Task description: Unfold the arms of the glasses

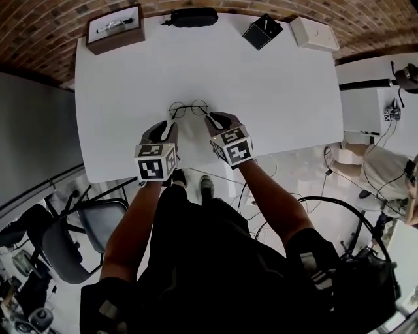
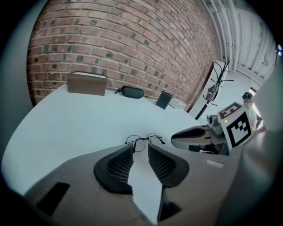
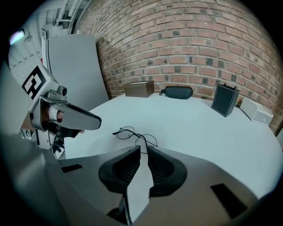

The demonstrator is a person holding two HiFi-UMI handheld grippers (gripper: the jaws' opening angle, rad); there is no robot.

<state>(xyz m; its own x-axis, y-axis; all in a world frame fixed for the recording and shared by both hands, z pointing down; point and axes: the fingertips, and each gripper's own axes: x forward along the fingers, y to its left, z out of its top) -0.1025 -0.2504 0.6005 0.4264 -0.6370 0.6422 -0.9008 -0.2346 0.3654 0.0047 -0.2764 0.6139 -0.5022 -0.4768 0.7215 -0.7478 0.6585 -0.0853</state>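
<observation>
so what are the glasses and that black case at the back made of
Glasses: probably thin dark metal wire, by the hairline rims and arms; round lenses clear, glass or plastic unclear. Case: matte black, likely fabric or leatherette over a shell; no shine, rounded oval form.

Glasses [image 1: 189, 108]: thin dark wire, round lenses, lying flat on white table [image 1: 261, 78] before me, near front edge.

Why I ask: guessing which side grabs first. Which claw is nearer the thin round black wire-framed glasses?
Right, narrowly. The right claw sits just off the right lens of the wire-framed glasses; the left claw hangs slightly short of the left lens. Both claws are open and empty.
</observation>
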